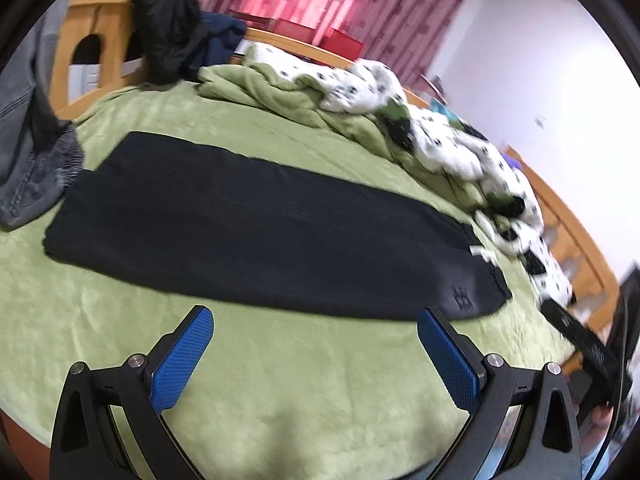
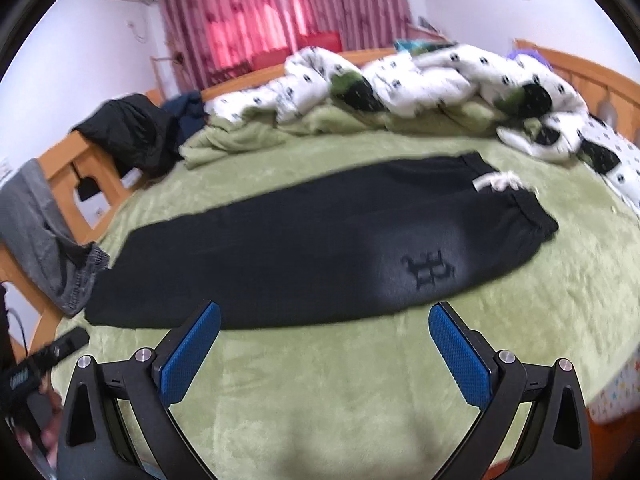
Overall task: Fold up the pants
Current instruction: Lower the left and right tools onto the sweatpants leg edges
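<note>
Black sweatpants lie flat on the green fleece blanket, already doubled lengthwise, one leg over the other, so they form a single long strip: waistband with white drawstring toward the right, cuffs toward the left, embroidered logo facing up near the hip. Judged stage: lengthwise fold done, crosswise folds not yet made. Left gripper spread wide, nothing between its blue pads; it hovers over bare blanket just short of the near edge of the pants. Right gripper likewise released and empty, aimed at the hip end. Both sit on the near side, probably so each can take one end of the strip. Surface is plush and soft; fabric may drag on it. A grey garment lies just beside the cuff end, close enough to catch. A rumpled spotted white duvet is bunched along the far side. Wooden bed frame, dark jacket draped over it, red curtains behind.
</note>
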A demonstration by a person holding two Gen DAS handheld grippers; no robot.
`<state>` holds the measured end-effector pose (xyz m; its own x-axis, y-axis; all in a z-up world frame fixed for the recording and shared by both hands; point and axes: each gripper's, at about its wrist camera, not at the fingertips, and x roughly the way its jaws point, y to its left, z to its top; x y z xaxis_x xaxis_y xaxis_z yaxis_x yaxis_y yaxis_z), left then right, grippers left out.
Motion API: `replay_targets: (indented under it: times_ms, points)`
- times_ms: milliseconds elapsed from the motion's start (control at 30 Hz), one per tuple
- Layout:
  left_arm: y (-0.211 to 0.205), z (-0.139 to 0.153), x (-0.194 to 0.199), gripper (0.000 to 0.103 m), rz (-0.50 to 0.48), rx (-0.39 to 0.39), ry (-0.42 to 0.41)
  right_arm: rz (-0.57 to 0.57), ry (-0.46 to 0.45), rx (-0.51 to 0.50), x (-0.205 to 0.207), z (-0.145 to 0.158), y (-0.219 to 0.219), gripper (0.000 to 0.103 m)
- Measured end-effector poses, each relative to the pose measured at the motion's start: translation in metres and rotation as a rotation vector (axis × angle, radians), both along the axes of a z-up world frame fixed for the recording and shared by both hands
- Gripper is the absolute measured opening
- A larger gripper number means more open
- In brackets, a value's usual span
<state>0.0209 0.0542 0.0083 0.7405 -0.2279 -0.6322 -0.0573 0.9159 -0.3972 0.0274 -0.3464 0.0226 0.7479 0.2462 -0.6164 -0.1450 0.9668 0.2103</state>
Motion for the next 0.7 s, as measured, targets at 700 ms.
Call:
replay_targets:
  times_ms: [700]
  points:
    - [0.072, -0.132, 0.027, 0.090, 0.212, -0.157, 0.194, -0.220, 0.132, -0.099, 0.064, -0.102, -0.103, 0.074]
